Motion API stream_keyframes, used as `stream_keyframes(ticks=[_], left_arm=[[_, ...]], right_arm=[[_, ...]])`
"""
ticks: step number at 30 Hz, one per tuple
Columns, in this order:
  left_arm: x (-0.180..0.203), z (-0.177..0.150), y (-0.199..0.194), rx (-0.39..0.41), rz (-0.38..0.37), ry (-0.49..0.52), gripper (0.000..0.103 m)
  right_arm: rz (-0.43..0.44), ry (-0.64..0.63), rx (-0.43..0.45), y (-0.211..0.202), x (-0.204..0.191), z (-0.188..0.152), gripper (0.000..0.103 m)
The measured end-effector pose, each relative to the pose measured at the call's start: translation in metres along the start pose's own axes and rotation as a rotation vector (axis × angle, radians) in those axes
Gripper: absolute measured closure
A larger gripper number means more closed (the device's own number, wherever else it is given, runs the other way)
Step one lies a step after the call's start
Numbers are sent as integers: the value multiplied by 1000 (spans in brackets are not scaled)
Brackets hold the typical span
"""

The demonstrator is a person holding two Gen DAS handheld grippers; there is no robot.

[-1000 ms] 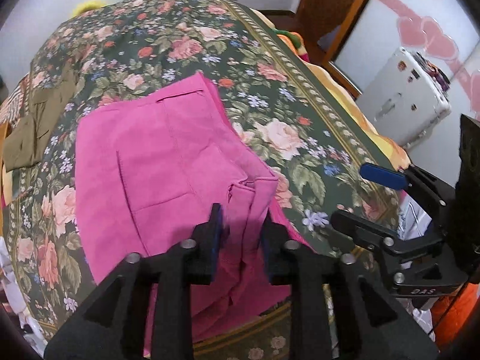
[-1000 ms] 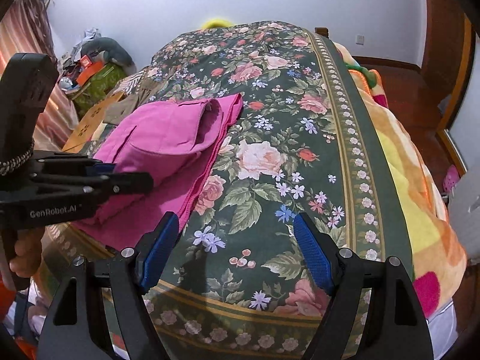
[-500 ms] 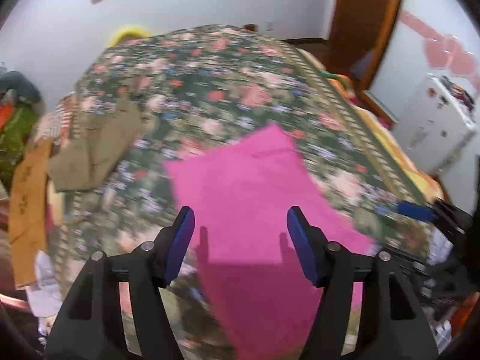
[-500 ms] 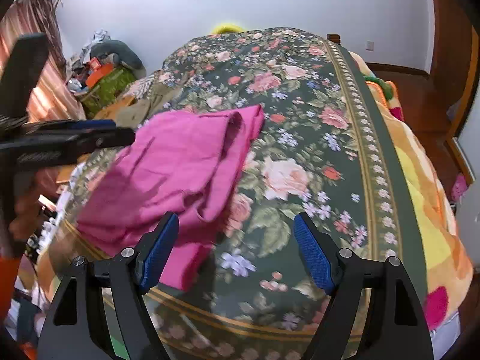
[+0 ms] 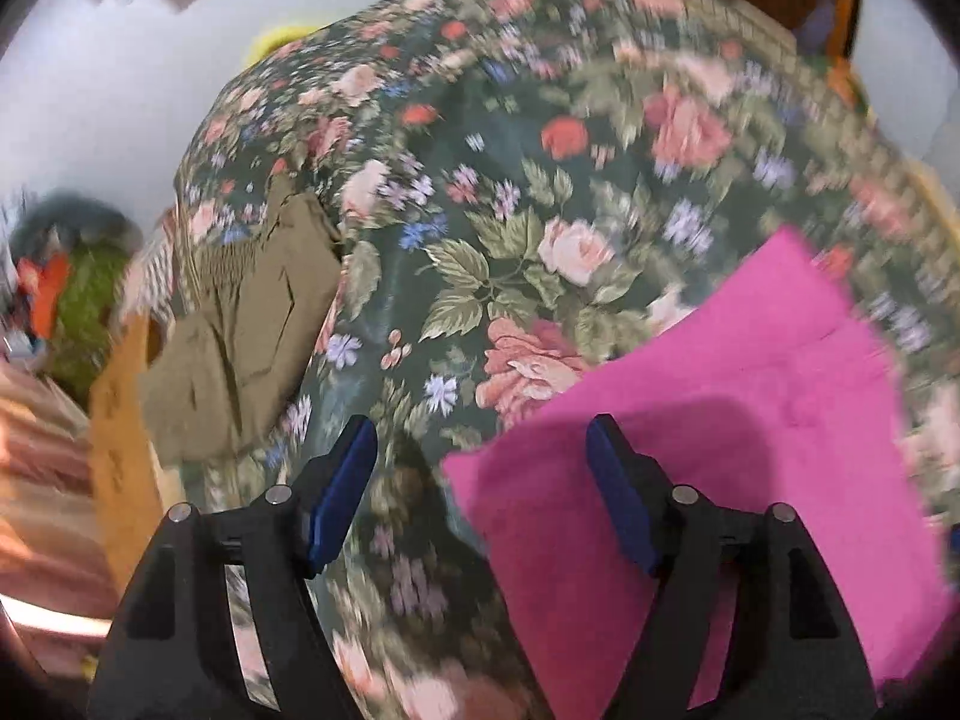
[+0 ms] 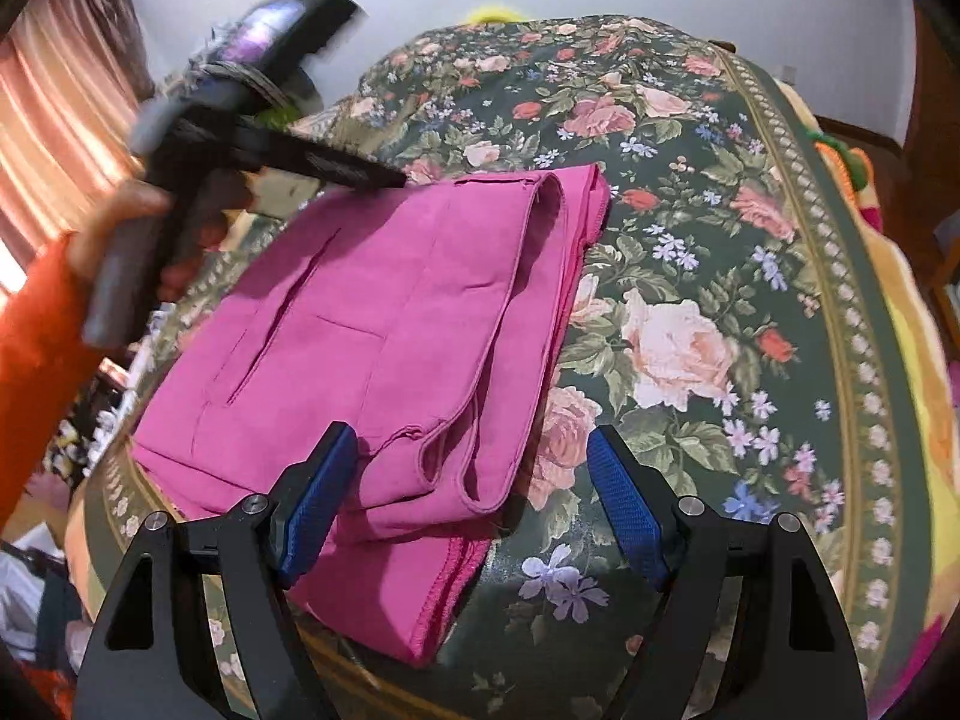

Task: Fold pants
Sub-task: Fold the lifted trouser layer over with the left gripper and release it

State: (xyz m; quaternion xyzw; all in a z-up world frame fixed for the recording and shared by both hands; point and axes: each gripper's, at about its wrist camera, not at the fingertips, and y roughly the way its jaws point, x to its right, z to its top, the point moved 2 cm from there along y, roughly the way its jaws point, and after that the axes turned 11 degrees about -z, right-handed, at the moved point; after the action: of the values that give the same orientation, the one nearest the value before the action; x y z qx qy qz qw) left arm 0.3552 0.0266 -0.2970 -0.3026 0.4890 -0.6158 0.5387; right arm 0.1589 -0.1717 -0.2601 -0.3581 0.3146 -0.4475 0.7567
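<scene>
The pink pants (image 6: 390, 330) lie folded on the floral bedspread (image 6: 690, 240), their leg hems at the near end. My right gripper (image 6: 471, 456) hangs open just above those hems, its pads clear of the cloth. In the blurred left wrist view the pants (image 5: 720, 420) fill the lower right. My left gripper (image 5: 480, 450) is over their left corner with its jaws opening and nothing pressed between the pads. From the right wrist view the left gripper (image 6: 360, 174) shows at the upper left, held by a hand (image 6: 120, 210) in an orange sleeve.
An olive-brown garment (image 5: 240, 330) lies at the bed's left edge, beside an orange board (image 5: 120, 450). Clutter (image 5: 78, 300) and a pink curtain (image 6: 60, 120) stand left of the bed. The bed's right edge drops to a yellow blanket (image 6: 924, 390).
The left gripper let go of the pants' fold, opened wide and swung left toward the pants' left corner. The right gripper moved a little nearer over the hems, still open.
</scene>
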Motion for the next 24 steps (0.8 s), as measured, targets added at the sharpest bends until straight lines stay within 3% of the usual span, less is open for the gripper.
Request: stream_keyframes(ticks=[1, 3, 7, 11, 15, 18, 24], left_arm=[[2, -2, 9, -18, 15, 39, 27], [-3, -7, 9, 25, 18, 50, 18], [-23, -22, 5, 26, -45, 3, 18], [-38, -46, -7, 33, -35, -27, 18], [-55, -80, -26, 27, -67, -121, 18], [-54, -103, -40, 41, -58, -162, 18], [-46, -148, -64, 82, -56, -277, 17]], right_arm=[[6, -1, -1, 0, 2, 0, 29], [-31, -30, 3, -1, 7, 1, 29], [-57, -96, -8, 2, 14, 5, 30], [-81, -134, -20, 10, 23, 15, 30], [-149, -172, -18, 18, 31, 33, 30], [-180, -163, -21, 20, 34, 46, 30], [-126, -68, 48, -8, 27, 48, 28]])
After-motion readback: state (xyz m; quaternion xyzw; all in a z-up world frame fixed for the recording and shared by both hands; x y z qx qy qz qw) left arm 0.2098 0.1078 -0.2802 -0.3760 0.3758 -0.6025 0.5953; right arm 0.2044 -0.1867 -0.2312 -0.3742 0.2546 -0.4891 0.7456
